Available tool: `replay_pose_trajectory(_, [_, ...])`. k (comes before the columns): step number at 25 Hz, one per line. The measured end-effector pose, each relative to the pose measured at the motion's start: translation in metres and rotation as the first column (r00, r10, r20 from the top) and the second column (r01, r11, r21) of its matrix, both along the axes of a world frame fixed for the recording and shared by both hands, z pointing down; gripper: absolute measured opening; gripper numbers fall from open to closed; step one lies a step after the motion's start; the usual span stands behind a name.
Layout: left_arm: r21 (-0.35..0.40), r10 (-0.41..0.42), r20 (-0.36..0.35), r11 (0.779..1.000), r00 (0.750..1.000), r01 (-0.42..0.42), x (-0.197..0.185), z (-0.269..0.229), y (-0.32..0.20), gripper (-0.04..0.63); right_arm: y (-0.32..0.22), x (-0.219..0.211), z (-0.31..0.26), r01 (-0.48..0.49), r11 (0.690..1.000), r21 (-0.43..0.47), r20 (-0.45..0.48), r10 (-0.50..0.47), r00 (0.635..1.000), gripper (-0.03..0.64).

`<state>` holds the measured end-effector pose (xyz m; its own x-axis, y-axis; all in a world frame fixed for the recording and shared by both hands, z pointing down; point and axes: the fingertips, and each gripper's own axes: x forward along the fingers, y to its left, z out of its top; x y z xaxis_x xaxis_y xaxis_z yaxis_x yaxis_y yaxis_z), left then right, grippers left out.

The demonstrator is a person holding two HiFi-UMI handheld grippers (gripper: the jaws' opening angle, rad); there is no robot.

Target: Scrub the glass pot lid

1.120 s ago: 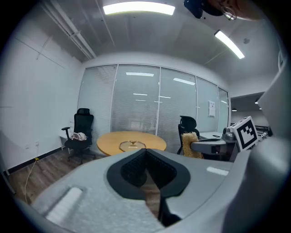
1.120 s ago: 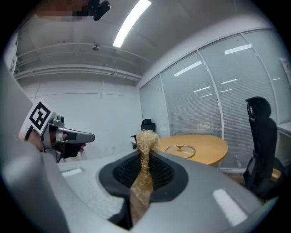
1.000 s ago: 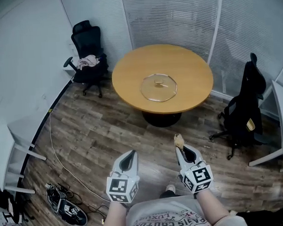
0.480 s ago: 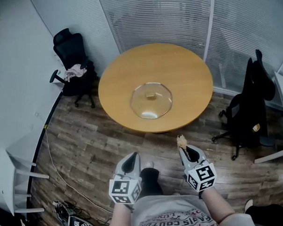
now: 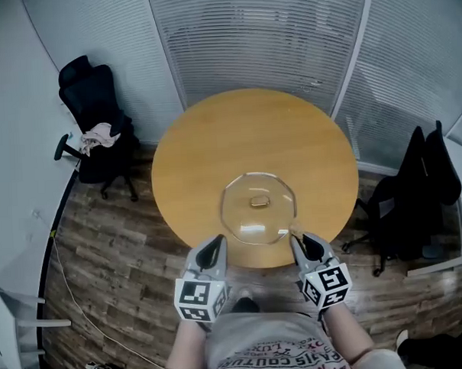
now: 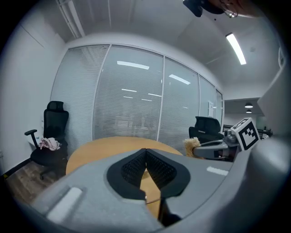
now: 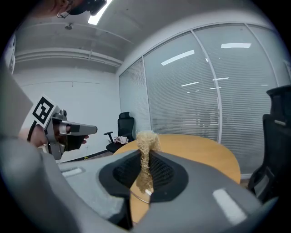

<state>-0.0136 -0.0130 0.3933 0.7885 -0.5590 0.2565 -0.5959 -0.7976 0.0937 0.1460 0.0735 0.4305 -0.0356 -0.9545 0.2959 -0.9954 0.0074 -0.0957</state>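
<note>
- Head view: 1 round wooden table [image 5: 188,163] carries 1 glass pot lid [image 5: 242,218]. The lid lies flat near the edge closest to the person, with 1 knob [image 5: 258,202] at its middle.
- 2 claws are held low at that near edge. The left claw [image 5: 215,248] is near the lid's left side and the right claw [image 5: 301,242] near its right side. Whether either touches the lid cannot be told.
- 1 black office chair [image 5: 90,102] with 1 pale cloth [image 5: 99,136] on it stands left of the table.
- Left gripper view: the left claw's 2 jaws are closed together, with nothing between them. The table lies beyond them.
- Right gripper view: the right claw's 2 jaws are clamped on 1 tan fibrous scrubber [image 7: 146,141], whose tuft stands up above the jaw tips.
</note>
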Motion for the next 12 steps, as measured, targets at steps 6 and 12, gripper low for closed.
replay_pose_trajectory(6, [-0.057, 0.019, 0.007, 0.998, 1.000, -0.019, -0.001, 0.023, -0.072, 0.008, -0.078, -0.007, 0.020, -0.005, 0.998, -0.056, 0.025, 0.007, 1.000, 0.051])
replay_pose_trajectory(12, [-0.079, -0.026, 0.020, 0.997, 0.999, 0.028, 0.002, 0.042, -0.110, 0.008, -0.133, 0.015, 0.050, 0.025, 0.988, -0.152, 0.020, -0.022, 1.000, 0.051])
